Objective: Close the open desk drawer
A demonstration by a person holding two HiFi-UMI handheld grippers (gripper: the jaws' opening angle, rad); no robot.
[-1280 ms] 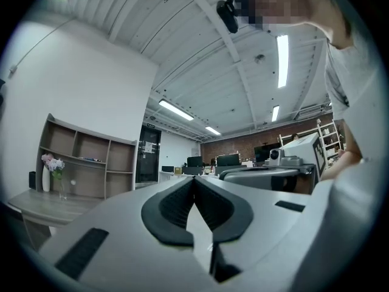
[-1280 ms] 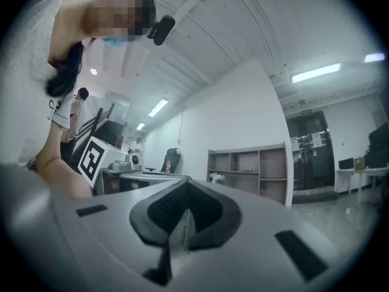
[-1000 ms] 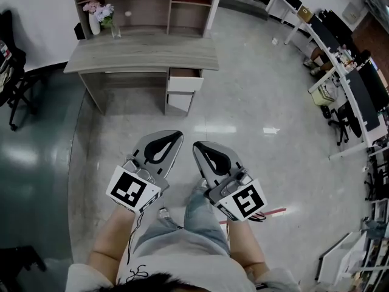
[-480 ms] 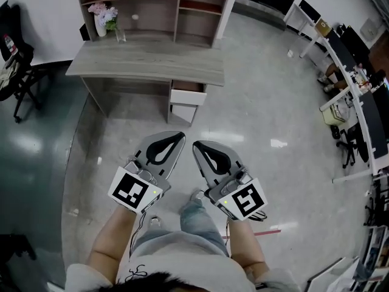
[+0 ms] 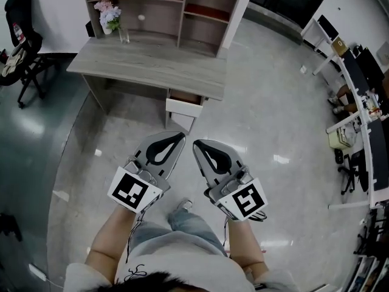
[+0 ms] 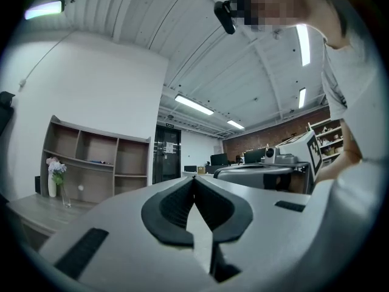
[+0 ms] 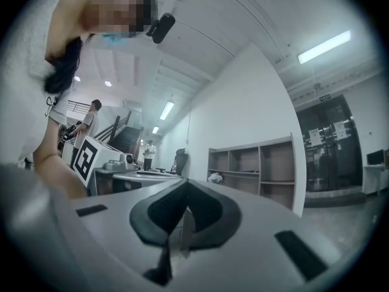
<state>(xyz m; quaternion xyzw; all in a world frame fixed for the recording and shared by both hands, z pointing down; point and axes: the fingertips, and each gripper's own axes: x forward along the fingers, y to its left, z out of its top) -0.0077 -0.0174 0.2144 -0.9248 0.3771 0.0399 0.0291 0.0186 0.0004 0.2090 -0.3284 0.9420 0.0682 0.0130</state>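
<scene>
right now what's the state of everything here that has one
drawer, open, pulled out from under the desk
left gripper, shut, empty, short of the drawer
right gripper, shut, empty, short of the drawer
vase, upright on the desk

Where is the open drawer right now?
Head view, upper centre: the open drawer juts out from under the right end of the desk, ahead of the left gripper and right gripper, apart from both.
</scene>
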